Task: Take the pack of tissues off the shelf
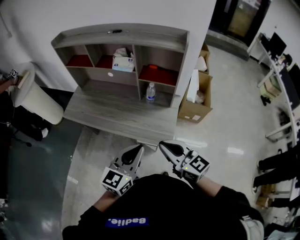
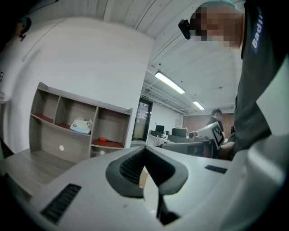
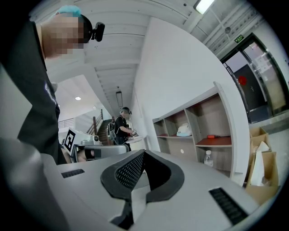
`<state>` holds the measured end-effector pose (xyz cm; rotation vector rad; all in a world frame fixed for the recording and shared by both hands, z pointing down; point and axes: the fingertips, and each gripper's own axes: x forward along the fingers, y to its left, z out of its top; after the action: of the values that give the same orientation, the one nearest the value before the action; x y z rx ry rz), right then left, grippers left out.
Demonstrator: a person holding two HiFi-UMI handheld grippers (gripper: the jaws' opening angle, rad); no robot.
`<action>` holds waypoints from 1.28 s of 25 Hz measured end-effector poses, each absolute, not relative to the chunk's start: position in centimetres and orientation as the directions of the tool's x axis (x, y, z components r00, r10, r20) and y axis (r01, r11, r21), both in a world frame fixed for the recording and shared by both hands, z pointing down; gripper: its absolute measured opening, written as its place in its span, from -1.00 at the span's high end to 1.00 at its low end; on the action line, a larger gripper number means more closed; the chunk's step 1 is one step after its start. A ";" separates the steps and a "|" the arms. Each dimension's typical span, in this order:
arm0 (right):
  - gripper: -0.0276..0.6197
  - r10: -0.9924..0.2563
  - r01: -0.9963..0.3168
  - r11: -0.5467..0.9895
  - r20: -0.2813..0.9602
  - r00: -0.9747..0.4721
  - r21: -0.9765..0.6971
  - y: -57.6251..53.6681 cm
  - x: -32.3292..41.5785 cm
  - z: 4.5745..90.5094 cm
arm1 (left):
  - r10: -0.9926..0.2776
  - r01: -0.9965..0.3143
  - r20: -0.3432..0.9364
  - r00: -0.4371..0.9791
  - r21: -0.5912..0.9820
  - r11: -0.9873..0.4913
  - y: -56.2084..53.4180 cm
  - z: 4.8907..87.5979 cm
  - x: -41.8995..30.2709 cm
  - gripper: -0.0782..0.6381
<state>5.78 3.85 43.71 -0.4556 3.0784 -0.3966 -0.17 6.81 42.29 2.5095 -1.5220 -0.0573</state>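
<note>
Sitting: boxy pale tissue pack [image 1: 123, 63] | middle cubby | grey woodgrain shelf [image 1: 140, 39]

White wall [image 1: 154, 14], glossy pale floor [image 1: 225, 126], desks [image 1: 287, 89] at right.

— Where are the tissues [image 2: 81, 126]?
— In the shelf's [image 2: 45, 142] middle compartment, well left of the claw [image 2: 145, 151].
— Does the claw hold anything?
— No. Its jaws meet, empty. A small red thing [image 2: 103, 139] lies one compartment to the right.

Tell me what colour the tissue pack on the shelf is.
The tissue pack is pale blue with white tissue on top, clearest in the head view.
</note>
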 end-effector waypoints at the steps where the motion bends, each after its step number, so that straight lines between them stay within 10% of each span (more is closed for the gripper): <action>1: 0.83 -0.284 -0.283 0.926 0.033 -0.958 -0.250 3.8 5.8 43.7 | -0.882 -0.874 0.074 0.466 0.194 -0.445 6.7 42.3 -0.2 0.78; 32: 0.83 -0.289 -0.302 0.908 0.087 -0.953 -0.291 -0.6 7.8 46.6 | -0.903 -0.900 0.082 0.422 0.155 -0.407 2.7 43.4 0.2 0.78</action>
<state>7.79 -0.55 46.60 -0.4812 3.1099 -0.4849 0.25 2.74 43.42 2.4972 -1.6001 -0.0222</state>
